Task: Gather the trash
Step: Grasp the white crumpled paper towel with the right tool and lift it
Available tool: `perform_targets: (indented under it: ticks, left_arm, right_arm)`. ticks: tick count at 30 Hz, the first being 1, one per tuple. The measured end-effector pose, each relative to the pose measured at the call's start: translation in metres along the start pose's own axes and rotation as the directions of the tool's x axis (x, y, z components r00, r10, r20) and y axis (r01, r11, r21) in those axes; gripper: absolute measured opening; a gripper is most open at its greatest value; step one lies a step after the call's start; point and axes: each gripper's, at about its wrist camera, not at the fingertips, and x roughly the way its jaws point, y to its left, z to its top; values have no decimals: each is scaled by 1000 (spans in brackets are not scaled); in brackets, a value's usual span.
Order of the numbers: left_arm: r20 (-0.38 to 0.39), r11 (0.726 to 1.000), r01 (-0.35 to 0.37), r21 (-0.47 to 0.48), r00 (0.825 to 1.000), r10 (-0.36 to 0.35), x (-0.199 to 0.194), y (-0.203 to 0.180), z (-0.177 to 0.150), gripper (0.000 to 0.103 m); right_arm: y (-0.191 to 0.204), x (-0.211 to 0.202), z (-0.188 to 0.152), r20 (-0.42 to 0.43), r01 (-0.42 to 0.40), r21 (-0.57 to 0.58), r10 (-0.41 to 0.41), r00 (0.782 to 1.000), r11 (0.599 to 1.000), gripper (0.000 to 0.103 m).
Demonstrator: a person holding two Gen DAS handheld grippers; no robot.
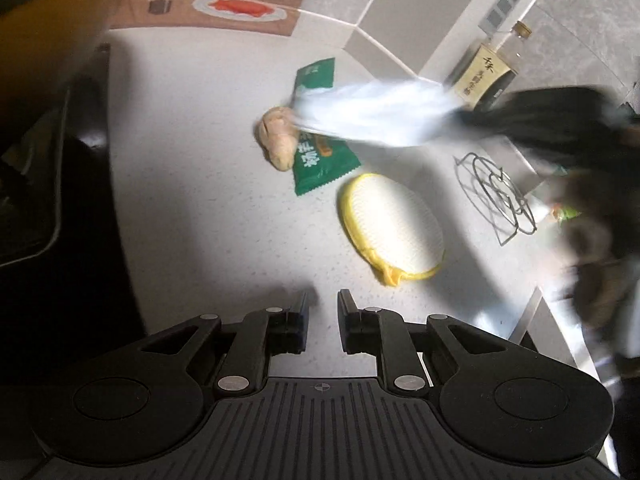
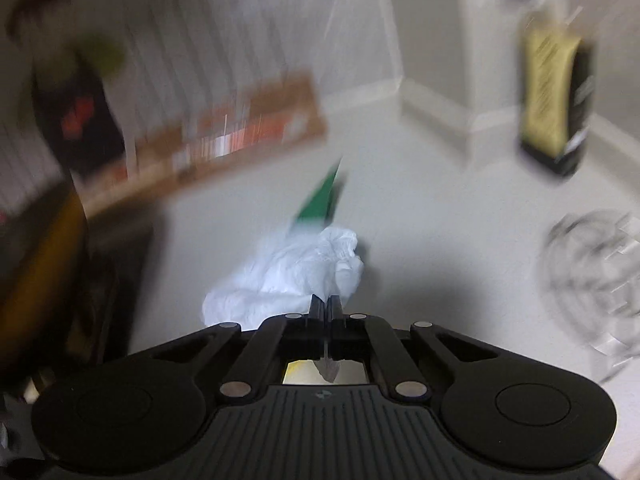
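White speckled counter [image 1: 192, 184] spreads ahead of both claws, w/ a dark cooktop [image 1: 36, 200] off to the left of the left claw [image 1: 322, 312]. Left claw: jaws a little apart, nothing btwn them, hovering over bare counter. Just ahead of it & slightly right lies a round yellow-rimmed scrubbing pad [image 1: 390, 226], flat on the counter. Further ahead is a green snack wrapper [image 1: 320, 164], w/ a knob of ginger [image 1: 278, 140] touching its left edge. Wire trivet [image 1: 496, 196] sits to the right of the pad, apart from it. Bottle w/ a tan label [image 1: 486, 76] stands far ahead-right by the wall; a brown placemat w/ printed plates [image 1: 208, 0] is far ahead-left. Right claw [image 2: 325, 304]: jaws pressed together on an edge of a crumpled white tissue [image 2: 288, 276], which bunches out ahead & left of its tips; a bit of the tissue pokes back btwn the jaws too. In the left view that tissue [image 1: 372, 114] hangs blurred above the wrapper, trailing from the dark, smeared right claw at the right edge. Right view v. blurred: a green wrapper corner [image 2: 320, 200] shows just beyond the tissue, bottle [image 2: 554, 100] ahead-right, trivet [image 2: 592, 280] to the right.
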Motion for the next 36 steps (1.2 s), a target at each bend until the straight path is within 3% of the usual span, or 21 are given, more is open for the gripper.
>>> perform_targets:
  ticks: [4, 10, 14, 16, 20, 22, 25, 29, 33, 36]
  left_arm:
    - [-23, 999, 32, 16, 999, -32, 15, -10, 2, 18]
    - [-31, 997, 66, 45, 997, -65, 23, -24, 11, 18]
    - [-15, 997, 63, 49, 998, -62, 23, -25, 18, 18]
    - [-10, 997, 57, 42, 998, -57, 24, -24, 22, 18]
    - [-12, 999, 38, 27, 999, -37, 24, -20, 24, 18]
    - [-14, 999, 36, 27, 999, -35, 24, -18, 24, 18]
    - [-12, 999, 35, 24, 999, -35, 25, -15, 25, 18]
    - [-17, 999, 33, 17, 999, -33, 29, -14, 29, 18]
    - [-10, 998, 47, 32, 999, -47, 31, -18, 34, 18]
    - [-8, 998, 47, 31, 999, -47, 32, -18, 36, 18]
  right_arm:
    - [-33, -73, 21, 140, 58, 42, -63, 988, 997, 2]
    - [-48, -120, 5, 156, 135, -9, -131, 979, 991, 2]
    - [-34, -105, -18, 112, 220, -144, -205, 972, 965, 2]
    - [-27, -88, -29, 57, 184, -183, -176, 983, 966, 2]
    - [-12, -55, -42, -3, 27, -208, -28, 1000, 978, 2]
    - [-7, -41, -48, 5, 80, -252, -81, 997, 964, 2]
    - [-13, -19, -57, -15, 184, -276, -195, 981, 944, 14]
    - [-33, -7, -59, -38, 133, -170, -142, 989, 976, 48]
    - [-44, 5, -55, -46, 51, -59, -54, 997, 997, 62]
    - [-43, 18, -58, -73, 44, -50, -48, 996, 998, 63]
